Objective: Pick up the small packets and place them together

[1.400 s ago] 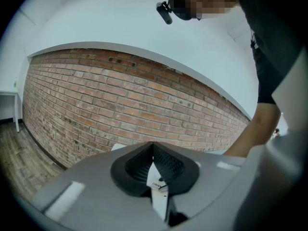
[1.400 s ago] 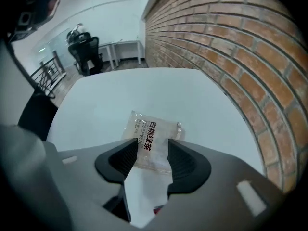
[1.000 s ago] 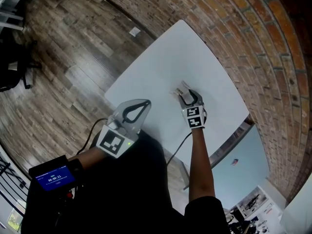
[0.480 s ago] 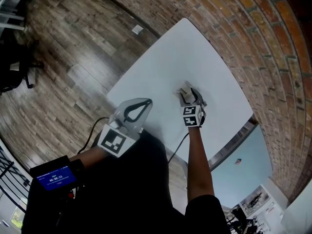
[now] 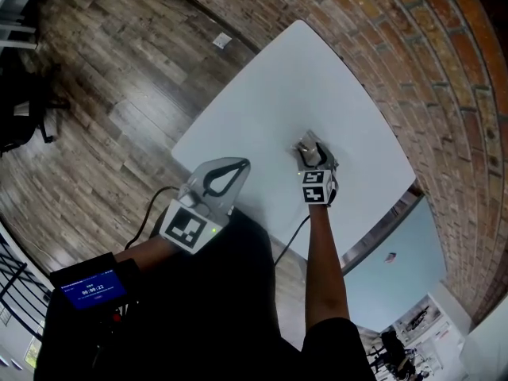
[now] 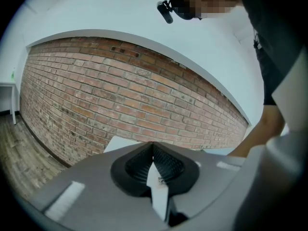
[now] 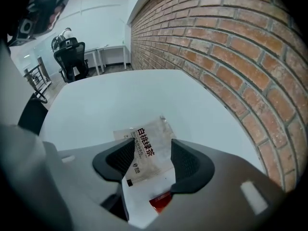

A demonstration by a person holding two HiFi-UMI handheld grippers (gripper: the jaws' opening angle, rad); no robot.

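Jaws have just been spreading wide on the right gripper (image 7: 153,142), which has sunk closer over the clear printed packet (image 7: 144,153) near the wall-side edge of the white table (image 7: 96,105). A red packet (image 7: 161,202) peeks out at its near end. Nothing gripped yet, so this looks like a pick lining up. The left gripper (image 6: 153,154) hangs back, clenched and empty.

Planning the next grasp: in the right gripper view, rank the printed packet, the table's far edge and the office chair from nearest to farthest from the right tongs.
1. Printed packet, between the right tongs, which have just been opening.
2. Table's far edge, straight ahead.
3. Office chair, far upper left.
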